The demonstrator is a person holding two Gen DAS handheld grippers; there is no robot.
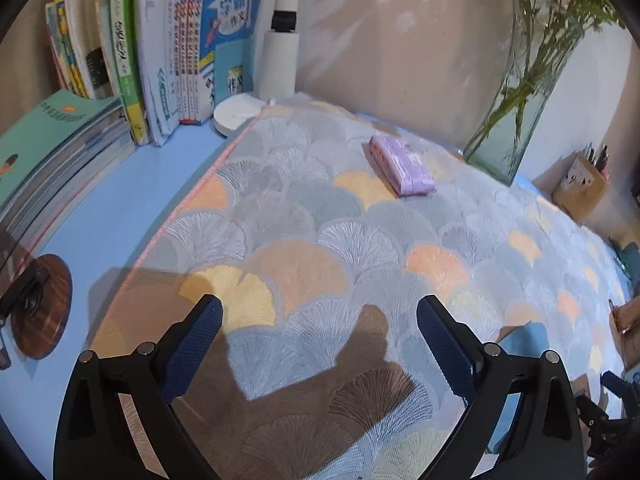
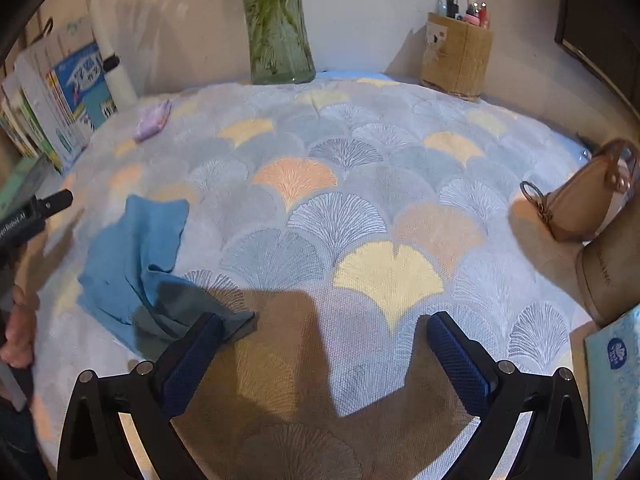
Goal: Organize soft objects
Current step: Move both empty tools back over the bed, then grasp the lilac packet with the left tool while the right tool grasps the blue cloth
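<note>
A crumpled blue cloth (image 2: pixel 136 256) lies on the patterned mat (image 2: pixel 340 208) at the left of the right wrist view, its near corner just beside my right gripper's left finger. A small purple pack (image 1: pixel 400 166) rests on the mat (image 1: pixel 304 216) toward the far wall; it shows again as the purple pack (image 2: pixel 153 120). My left gripper (image 1: pixel 320 308) hovers open over bare mat, nothing between its fingers. My right gripper (image 2: pixel 322 326) is open too and holds nothing. A sliver of the blue cloth (image 1: pixel 524 330) shows at the right of the left wrist view.
Books (image 1: pixel 132 52) stand and lie at the left, with a white roll (image 1: pixel 280 60) and white disc (image 1: pixel 236 114). A glass vase (image 2: pixel 276 24) with stems stands at the wall. A pen holder box (image 2: pixel 458 56), a tan handbag (image 2: pixel 588 200) and a tissue pack (image 2: pixel 616 392) sit right. A wooden coaster (image 1: pixel 44 308) lies left.
</note>
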